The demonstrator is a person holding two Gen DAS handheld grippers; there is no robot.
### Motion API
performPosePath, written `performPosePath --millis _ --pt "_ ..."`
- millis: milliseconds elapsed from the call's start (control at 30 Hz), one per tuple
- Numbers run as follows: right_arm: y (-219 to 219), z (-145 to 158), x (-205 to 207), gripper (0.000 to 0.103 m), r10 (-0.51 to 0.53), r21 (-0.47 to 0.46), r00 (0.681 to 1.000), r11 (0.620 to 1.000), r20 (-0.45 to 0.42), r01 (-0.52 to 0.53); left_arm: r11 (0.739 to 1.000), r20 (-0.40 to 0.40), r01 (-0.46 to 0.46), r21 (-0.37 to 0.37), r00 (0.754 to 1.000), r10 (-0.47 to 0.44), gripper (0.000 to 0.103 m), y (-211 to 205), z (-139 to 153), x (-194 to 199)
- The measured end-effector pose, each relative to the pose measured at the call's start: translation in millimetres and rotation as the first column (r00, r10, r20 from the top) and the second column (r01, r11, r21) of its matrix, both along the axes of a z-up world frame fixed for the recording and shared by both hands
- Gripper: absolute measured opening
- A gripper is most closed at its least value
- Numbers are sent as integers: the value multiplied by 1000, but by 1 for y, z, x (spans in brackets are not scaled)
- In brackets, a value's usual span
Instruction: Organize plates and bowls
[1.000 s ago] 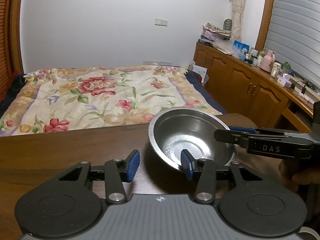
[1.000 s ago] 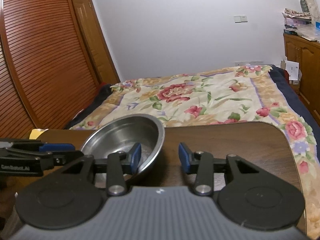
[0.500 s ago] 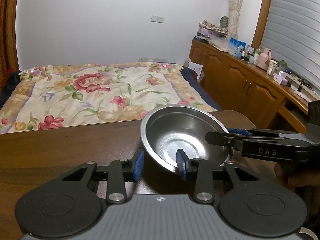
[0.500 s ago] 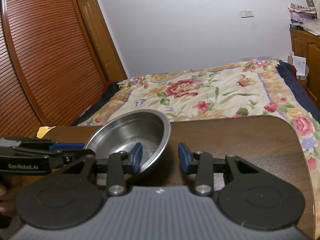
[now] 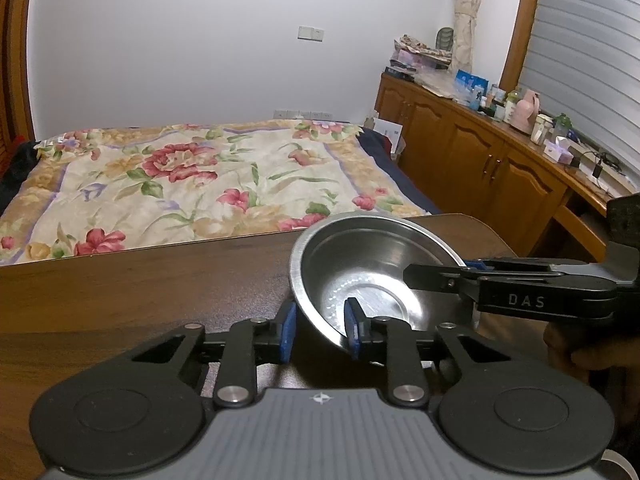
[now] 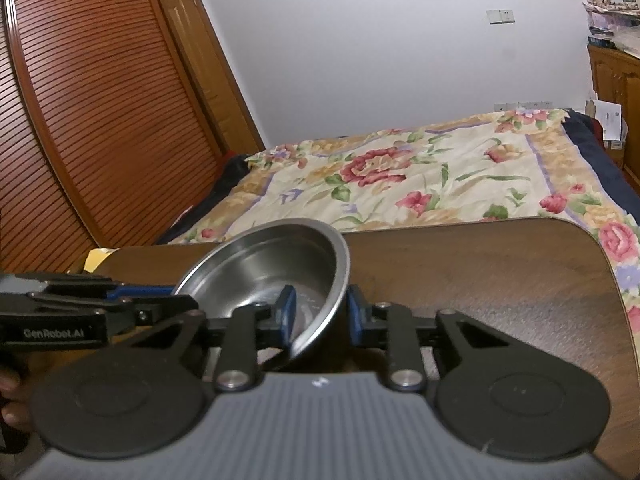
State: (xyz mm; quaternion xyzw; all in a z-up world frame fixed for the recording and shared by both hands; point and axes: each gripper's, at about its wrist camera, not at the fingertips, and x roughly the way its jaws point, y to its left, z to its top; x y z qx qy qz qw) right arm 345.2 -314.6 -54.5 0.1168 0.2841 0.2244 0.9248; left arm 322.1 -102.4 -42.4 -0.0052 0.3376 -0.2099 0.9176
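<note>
A shiny metal bowl [image 5: 372, 268] is tipped up above the brown wooden counter [image 5: 140, 284], and both tools reach for it. In the left wrist view, the left hand-held gripper [image 5: 318, 330] has its blue pads [image 5: 352, 328] on each side of the bowl's near rim, one pad inside and one outside, with a gap left over, so I cannot tell if it is pinching the rim. This view also shows the right hand-held gripper [image 5: 416, 276] coming in from the side at the bowl's other edge. In the right wrist view, the right hand-held gripper [image 6: 318, 316] has its pads on both sides of the bowl [image 6: 264, 268] wall, set narrow, but I cannot tell if they squeeze it. Only this view shows the tall slatted wooden doors [image 6: 92, 128] on the left. Only the left wrist view shows the long wooden cabinet [image 5: 472, 156] with bottles and boxes on top. Both views show a bed [image 5: 192, 184] with a flowery cover just past the counter, and a white wall [image 5: 200, 40].
</note>
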Motion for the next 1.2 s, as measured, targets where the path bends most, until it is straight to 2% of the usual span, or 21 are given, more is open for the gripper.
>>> performPosePath --millis 367,767,1200 --pt "-4 8 -6 14 -15 6 1000 1000 12 15 1000 11 5 7 1000 -5 19 1 3 -6" --pt "-9 27 -21 14 -28 32 998 999 54 26 1000 64 22 -21 998 -21 19 5 28 -25" --pt "-13 51 -45 13 -43 14 993 999 109 42 998 117 48 -43 992 -42 19 6 54 -53"
